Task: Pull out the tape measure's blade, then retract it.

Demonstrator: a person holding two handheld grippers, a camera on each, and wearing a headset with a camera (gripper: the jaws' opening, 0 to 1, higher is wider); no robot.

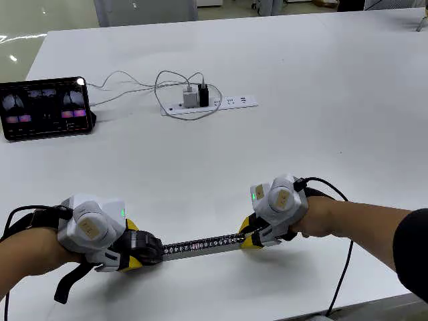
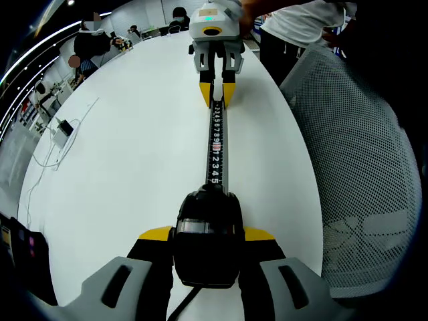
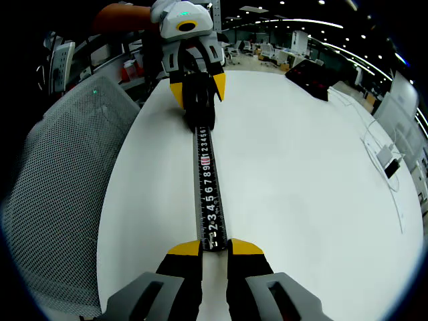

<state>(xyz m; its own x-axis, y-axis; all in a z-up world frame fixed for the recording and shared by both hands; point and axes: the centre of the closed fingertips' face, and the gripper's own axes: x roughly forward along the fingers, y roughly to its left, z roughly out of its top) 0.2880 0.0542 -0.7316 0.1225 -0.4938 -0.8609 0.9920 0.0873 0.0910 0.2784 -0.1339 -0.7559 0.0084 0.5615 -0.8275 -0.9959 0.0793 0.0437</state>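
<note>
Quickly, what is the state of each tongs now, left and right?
Left tongs: shut on the black tape measure case.
Right tongs: shut on the end of the dark numbered blade.

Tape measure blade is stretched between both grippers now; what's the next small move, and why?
Probably ease the right gripper back toward the left gripper, its jaws shut on the blade. The blade already runs out straight from the case that the left gripper holds, so a guided retraction seems next.

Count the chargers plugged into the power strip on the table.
2: a white charger and a black charger, side by side near the left end of the power strip. None seems hidden.
</note>
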